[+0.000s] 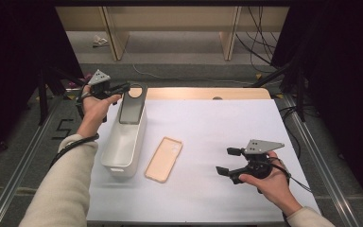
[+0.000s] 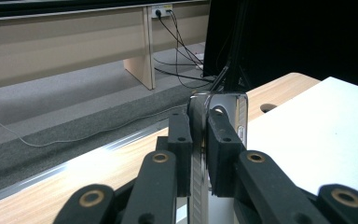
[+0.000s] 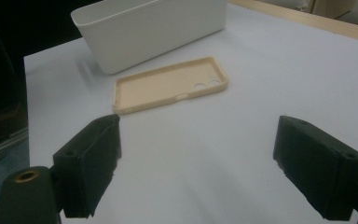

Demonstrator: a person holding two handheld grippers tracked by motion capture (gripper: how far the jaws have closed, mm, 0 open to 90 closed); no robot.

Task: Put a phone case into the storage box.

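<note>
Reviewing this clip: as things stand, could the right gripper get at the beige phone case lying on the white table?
Probably yes. The right gripper has its jaws wide open and empty, and the beige soft plastic phone case lies flat ahead of them with only bare white tabletop between. The white rectangular plastic bin sits beyond it, not blocking.

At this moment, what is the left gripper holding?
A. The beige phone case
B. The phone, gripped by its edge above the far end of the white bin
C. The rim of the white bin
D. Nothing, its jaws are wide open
B. The left gripper has its jaws shut on the thin edge of the phone, which stands over the white bin, while the beige phone case lies alone on the table.
</note>
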